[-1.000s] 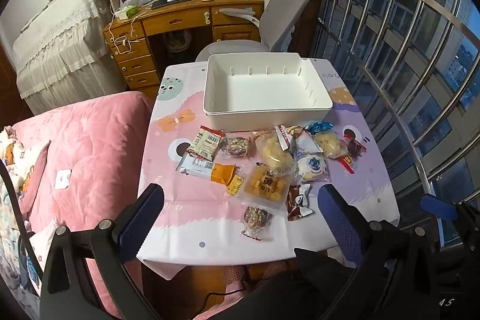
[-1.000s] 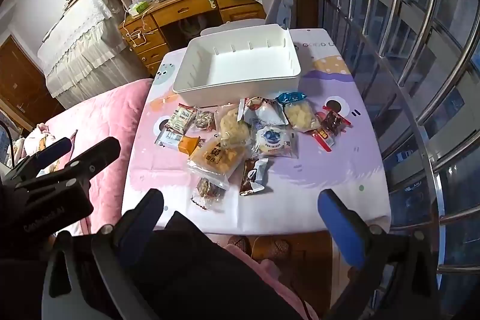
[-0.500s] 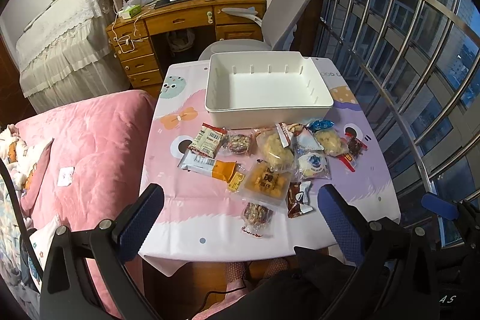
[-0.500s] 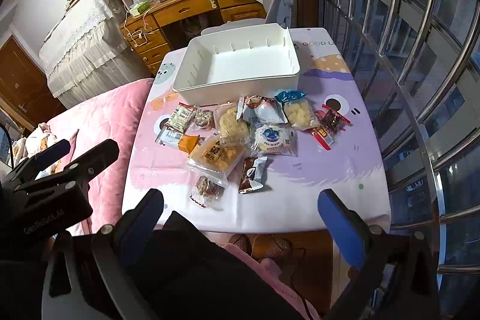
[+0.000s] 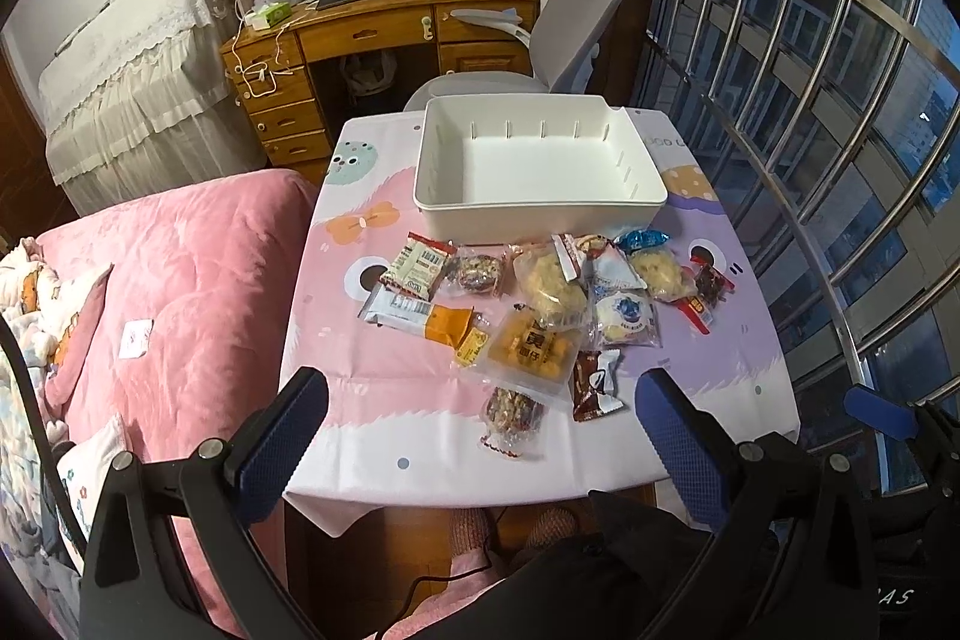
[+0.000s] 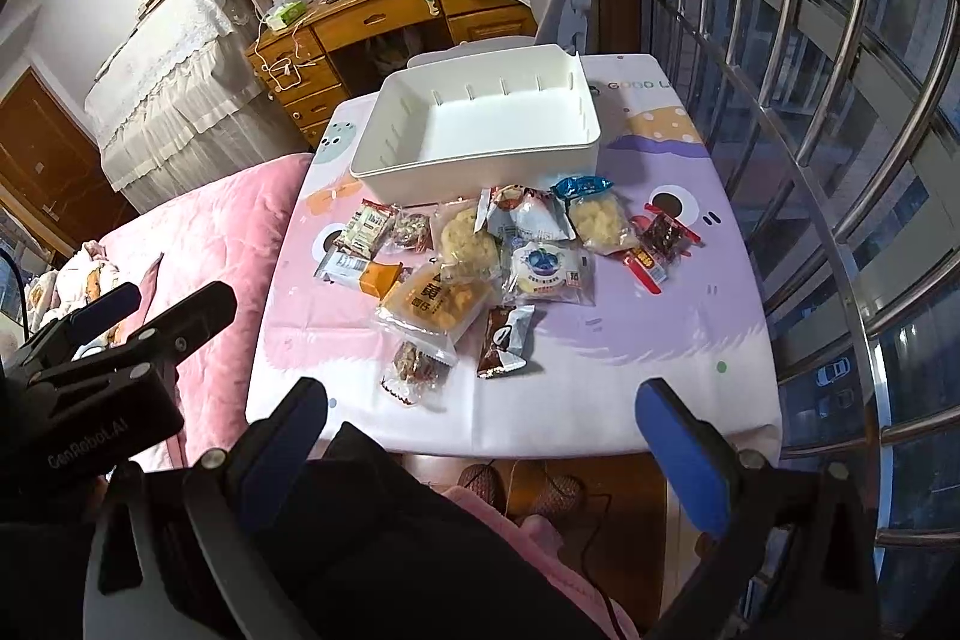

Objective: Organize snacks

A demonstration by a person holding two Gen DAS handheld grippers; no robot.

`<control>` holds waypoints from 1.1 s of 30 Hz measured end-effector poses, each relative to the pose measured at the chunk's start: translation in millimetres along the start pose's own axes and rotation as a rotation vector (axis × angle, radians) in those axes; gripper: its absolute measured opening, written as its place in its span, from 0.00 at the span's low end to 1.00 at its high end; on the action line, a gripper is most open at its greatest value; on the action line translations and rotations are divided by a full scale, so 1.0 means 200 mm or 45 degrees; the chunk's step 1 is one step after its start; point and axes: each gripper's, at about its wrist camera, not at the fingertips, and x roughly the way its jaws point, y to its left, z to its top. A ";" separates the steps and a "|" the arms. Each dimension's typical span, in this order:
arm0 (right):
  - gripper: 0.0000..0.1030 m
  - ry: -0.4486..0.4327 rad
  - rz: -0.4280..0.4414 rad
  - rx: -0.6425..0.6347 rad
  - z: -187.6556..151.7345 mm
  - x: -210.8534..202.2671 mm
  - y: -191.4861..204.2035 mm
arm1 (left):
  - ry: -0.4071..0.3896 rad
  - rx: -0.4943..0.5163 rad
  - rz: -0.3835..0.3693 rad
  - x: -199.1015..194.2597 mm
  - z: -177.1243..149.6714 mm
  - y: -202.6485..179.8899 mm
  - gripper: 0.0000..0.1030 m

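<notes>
nothing on the table (image 5: pixel 384 388) is shifting between 1.0 s ago and now: every snack pack is sitting where it was, and the white bin (image 5: pixel 540 214) is staying empty at the far side. only the framing is creeping slightly in both views, so both rigs are drifting a little without approaching anything. meaning for the task: 0 packs sorted, sorting is not yet starting by my read.

snacks are lying in a loose pile on the near side of the bin, some overlapping: orange-ended bar (image 5: pixel 420 316) at the left, yellow pastry bag (image 5: pixel 531 346) in the middle, brown sachet (image 5: pixel 594 382) and nut pack (image 5: pixel 510 415) nearest the table edge, red pack (image 5: pixel 708 289) at the right.

left gripper (image 5: pixel 480 436) is hovering short of the near table edge, above the person's lap, jaws spread wide with nothing between them. right gripper (image 6: pixel 480 436) is doing the same, jaws wide apart and empty, aimed at the pile. left rig is also showing at the left edge of the right wrist view, beside the pink bed (image 6: pixel 204 232).

likely first pick: nut pack or brown sachet, since both are lying clear of the pile.
</notes>
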 end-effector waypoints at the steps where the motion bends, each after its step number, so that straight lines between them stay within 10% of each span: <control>1: 1.00 0.002 0.002 0.001 0.00 0.00 0.00 | 0.002 -0.002 0.002 0.00 -0.01 -0.01 0.99; 33: 1.00 -0.160 0.118 -0.108 0.01 0.05 -0.25 | 0.123 -0.293 0.054 0.09 -0.13 0.02 0.97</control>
